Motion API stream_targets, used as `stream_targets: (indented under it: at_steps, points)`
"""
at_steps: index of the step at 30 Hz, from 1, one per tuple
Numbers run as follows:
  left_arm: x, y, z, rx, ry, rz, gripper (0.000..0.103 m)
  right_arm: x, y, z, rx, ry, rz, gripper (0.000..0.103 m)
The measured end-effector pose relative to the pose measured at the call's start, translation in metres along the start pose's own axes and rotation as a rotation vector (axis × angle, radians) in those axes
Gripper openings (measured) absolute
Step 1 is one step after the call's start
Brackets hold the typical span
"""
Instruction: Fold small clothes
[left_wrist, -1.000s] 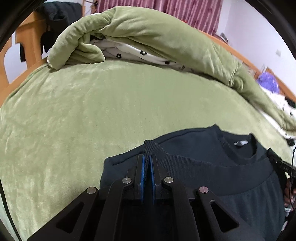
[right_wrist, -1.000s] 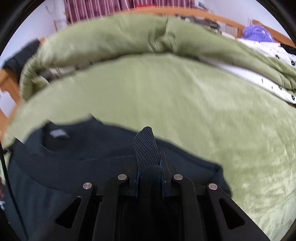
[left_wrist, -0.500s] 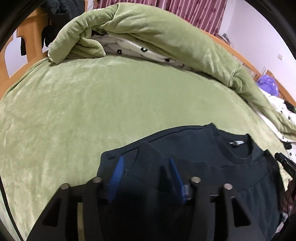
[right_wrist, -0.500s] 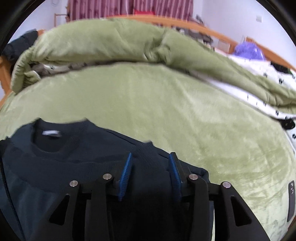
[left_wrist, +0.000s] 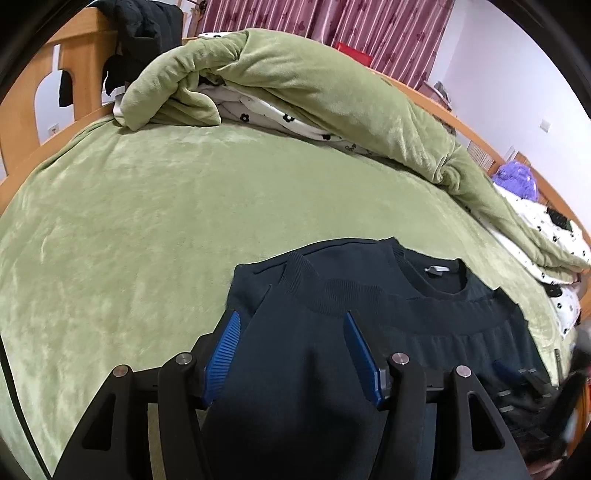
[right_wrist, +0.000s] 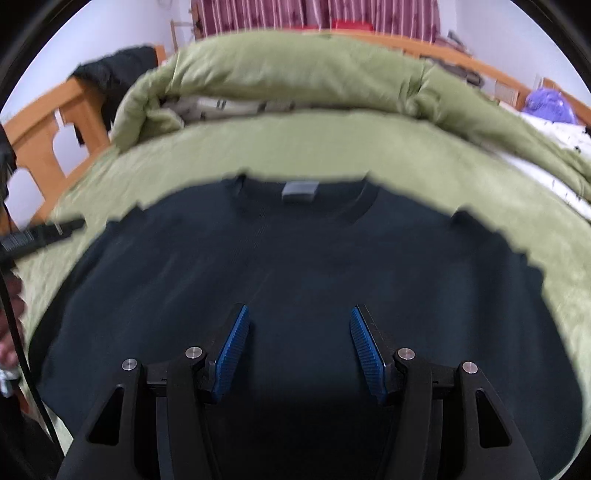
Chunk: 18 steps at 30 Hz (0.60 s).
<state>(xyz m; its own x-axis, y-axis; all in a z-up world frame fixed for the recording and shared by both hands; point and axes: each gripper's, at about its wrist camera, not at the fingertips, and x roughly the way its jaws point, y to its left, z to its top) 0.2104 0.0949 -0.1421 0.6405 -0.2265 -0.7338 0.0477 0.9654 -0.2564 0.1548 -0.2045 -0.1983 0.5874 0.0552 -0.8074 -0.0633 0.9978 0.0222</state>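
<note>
The dark sweater (left_wrist: 332, 332) is lying flat on the green blanket (left_wrist: 147, 229), folded up so its bottom band is sitting near the collar. The left gripper (left_wrist: 291, 347) and the right gripper (right_wrist: 299, 343) are both hanging wide open over it, holding nothing. The sweater is stretching sideways under both. Lots of free blanket is waiting beyond the collar.

A plush green bedspread (left_wrist: 155, 221) is covering the bed, with a rolled green quilt (left_wrist: 314, 85) lying toward twelve o'clock. An orange wooden bed frame (left_wrist: 74, 70) is standing at ten o'clock, striped maroon curtains (left_wrist: 369, 26) are hanging behind, and a pale wall (left_wrist: 517, 85) is showing at two o'clock.
</note>
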Motion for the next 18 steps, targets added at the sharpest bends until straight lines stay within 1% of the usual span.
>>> stream_targets:
  at_steps: [2,6,10,14,16,18]
  points:
    - [-0.006,0.001,-0.001,0.006,-0.007,-0.002,0.057,0.009,0.011,-0.001,-0.03,0.016,-0.053,0.056]
    - [-0.01,0.003,-0.001,0.018,-0.015,-0.002,0.057,0.018,0.012,0.012,0.008,0.053,-0.062,0.056]
    - [-0.009,0.005,0.002,0.005,-0.01,-0.013,0.057,0.032,0.009,0.024,0.04,0.092,-0.073,0.056]
    - [-0.011,0.002,0.003,0.004,-0.009,-0.021,0.057,0.05,0.006,0.043,0.082,0.118,-0.114,0.056]
    - [-0.014,0.001,0.002,0.016,-0.017,-0.016,0.057,0.053,0.007,0.048,0.094,0.115,-0.125,0.056]
    - [-0.017,-0.001,0.0,0.033,-0.022,-0.01,0.057,0.052,0.011,0.049,0.074,0.096,-0.146,0.056]
